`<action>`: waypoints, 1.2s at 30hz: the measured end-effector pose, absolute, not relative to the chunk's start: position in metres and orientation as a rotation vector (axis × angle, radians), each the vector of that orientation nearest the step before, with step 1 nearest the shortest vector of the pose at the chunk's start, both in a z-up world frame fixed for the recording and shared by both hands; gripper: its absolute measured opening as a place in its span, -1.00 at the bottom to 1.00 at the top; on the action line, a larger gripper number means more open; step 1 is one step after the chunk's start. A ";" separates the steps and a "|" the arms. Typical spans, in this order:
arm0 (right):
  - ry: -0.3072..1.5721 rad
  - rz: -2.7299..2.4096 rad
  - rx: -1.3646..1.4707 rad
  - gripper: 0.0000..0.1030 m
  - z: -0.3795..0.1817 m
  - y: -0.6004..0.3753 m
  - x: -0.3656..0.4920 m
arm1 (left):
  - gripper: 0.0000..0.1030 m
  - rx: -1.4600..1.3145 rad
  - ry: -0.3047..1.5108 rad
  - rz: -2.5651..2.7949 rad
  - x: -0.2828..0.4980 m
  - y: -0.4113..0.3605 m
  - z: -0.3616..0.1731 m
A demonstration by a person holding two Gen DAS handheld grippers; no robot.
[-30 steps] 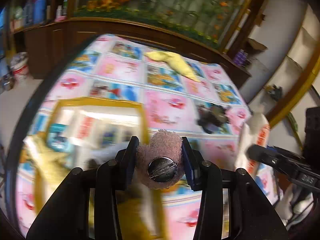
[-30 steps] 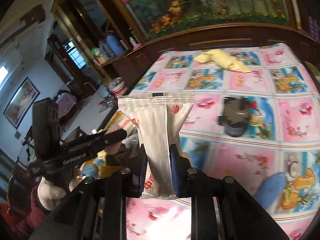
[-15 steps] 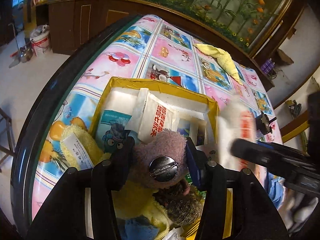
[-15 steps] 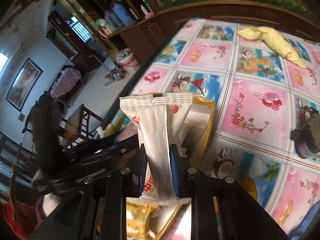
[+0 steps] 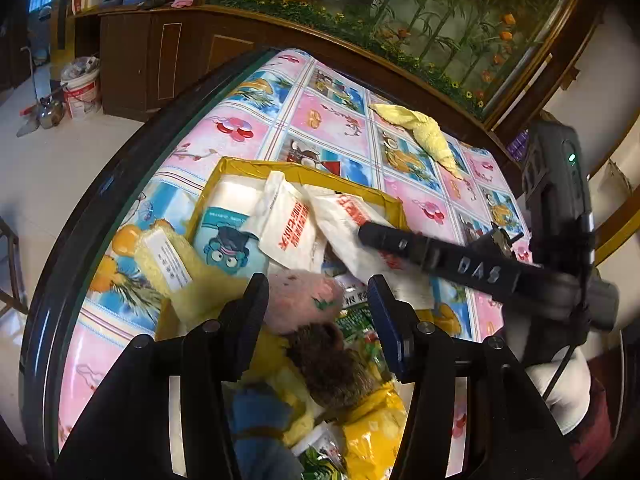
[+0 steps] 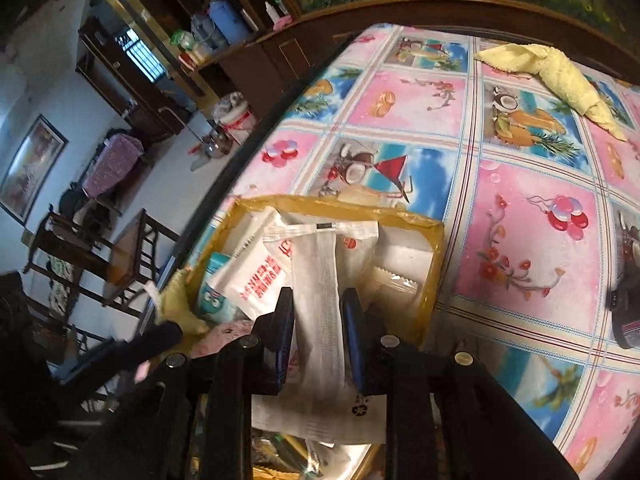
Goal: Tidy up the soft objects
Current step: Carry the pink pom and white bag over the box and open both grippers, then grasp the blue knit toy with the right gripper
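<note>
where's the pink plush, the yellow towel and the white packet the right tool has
pink plush point(image 5: 303, 300), left wrist view, its fuzzy top between the open tool fingers
yellow towel point(image 6: 556, 70), right wrist view, middle of the crumpled cloth
white packet point(image 6: 318, 280), right wrist view, its centre seam above the fingers

Dark wood cabinets point(image 5: 168, 60) under a floral mural point(image 5: 400, 12), pale tiled floor point(image 5: 48, 160) with a white bucket point(image 5: 82, 88), wooden chairs point(image 6: 120, 264), framed picture point(image 6: 30, 166) on blue-white wall, daylit window point(image 6: 138, 54).
</note>
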State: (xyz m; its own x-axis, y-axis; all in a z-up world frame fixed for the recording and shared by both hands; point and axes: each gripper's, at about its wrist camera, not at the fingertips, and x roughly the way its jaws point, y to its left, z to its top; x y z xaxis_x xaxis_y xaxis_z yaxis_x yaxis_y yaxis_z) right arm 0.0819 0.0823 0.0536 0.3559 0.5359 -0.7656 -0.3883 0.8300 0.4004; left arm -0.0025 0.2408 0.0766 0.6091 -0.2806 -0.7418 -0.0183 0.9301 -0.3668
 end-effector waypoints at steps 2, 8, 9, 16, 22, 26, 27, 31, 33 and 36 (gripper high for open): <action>1.018 0.603 0.195 -0.50 0.063 0.073 0.077 | 0.00 -0.335 0.901 -0.150 -0.009 0.234 0.080; 0.946 0.582 0.253 -0.48 0.085 0.030 0.051 | 0.00 -0.260 0.879 -0.128 -0.030 0.205 0.088; 0.938 0.574 0.258 -0.48 0.085 0.021 0.044 | 0.00 -0.245 0.868 -0.124 -0.034 0.198 0.091; 0.891 0.505 0.295 -0.44 0.078 -0.038 -0.002 | 0.00 -0.117 0.804 -0.083 -0.065 0.151 0.103; 0.895 0.430 0.354 -0.42 0.064 -0.095 -0.029 | 0.00 0.009 0.787 -0.078 -0.082 0.108 0.104; 0.889 0.376 0.402 -0.42 0.056 -0.135 -0.043 | 0.00 0.047 0.799 -0.102 -0.087 0.087 0.102; 0.885 0.365 0.414 -0.42 0.055 -0.143 -0.046 | 0.00 0.055 0.802 -0.107 -0.088 0.083 0.101; 0.870 0.325 0.461 -0.42 0.050 -0.175 -0.056 | 0.00 0.078 0.810 -0.115 -0.090 0.068 0.100; 0.865 0.309 0.476 -0.42 0.048 -0.187 -0.061 | 0.00 0.090 0.809 -0.118 -0.091 0.062 0.099; 0.861 0.295 0.487 -0.41 0.046 -0.200 -0.069 | 0.00 0.115 0.789 -0.114 -0.097 0.053 0.100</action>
State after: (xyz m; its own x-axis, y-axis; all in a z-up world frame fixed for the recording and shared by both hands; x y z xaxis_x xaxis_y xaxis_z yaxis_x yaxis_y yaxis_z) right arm -0.0691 -0.2000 0.0459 0.6216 0.4366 -0.6504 -0.0533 0.8519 0.5210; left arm -0.0966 0.0533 0.1002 0.6990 -0.0596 -0.7126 0.1455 0.9875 0.0601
